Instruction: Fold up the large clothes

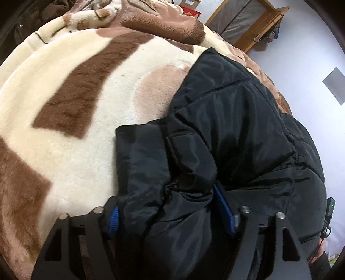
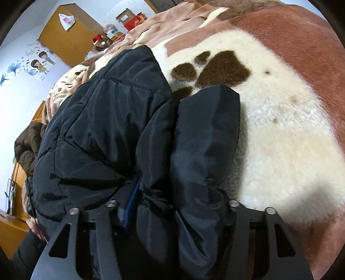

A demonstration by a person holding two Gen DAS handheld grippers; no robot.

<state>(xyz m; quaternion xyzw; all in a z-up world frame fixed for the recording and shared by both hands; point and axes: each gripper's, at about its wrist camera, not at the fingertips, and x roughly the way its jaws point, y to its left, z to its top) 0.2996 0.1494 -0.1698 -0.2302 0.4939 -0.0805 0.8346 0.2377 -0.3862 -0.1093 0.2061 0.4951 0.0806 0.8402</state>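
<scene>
A black padded jacket (image 1: 232, 133) lies on a cream and brown plush blanket (image 1: 90, 90) on a bed. My left gripper (image 1: 170, 213) is shut on a thick bunched fold of the jacket; its blue pads (image 1: 225, 213) press into the fabric on both sides. In the right wrist view the same jacket (image 2: 112, 120) fills the left and middle. My right gripper (image 2: 172, 206) is shut on another bunched fold of it; one blue pad (image 2: 130, 204) shows, the other is hidden by fabric. A sleeve-like part (image 2: 207, 133) lies ahead of the right gripper.
The blanket (image 2: 291, 129) with a dark paw print (image 2: 215, 69) spreads to the right. A wooden frame (image 1: 254, 23) stands beyond the bed. A wooden cabinet (image 2: 69, 41), boxes (image 2: 131, 19) and a brown coat (image 2: 28, 146) are at the left. White wall behind.
</scene>
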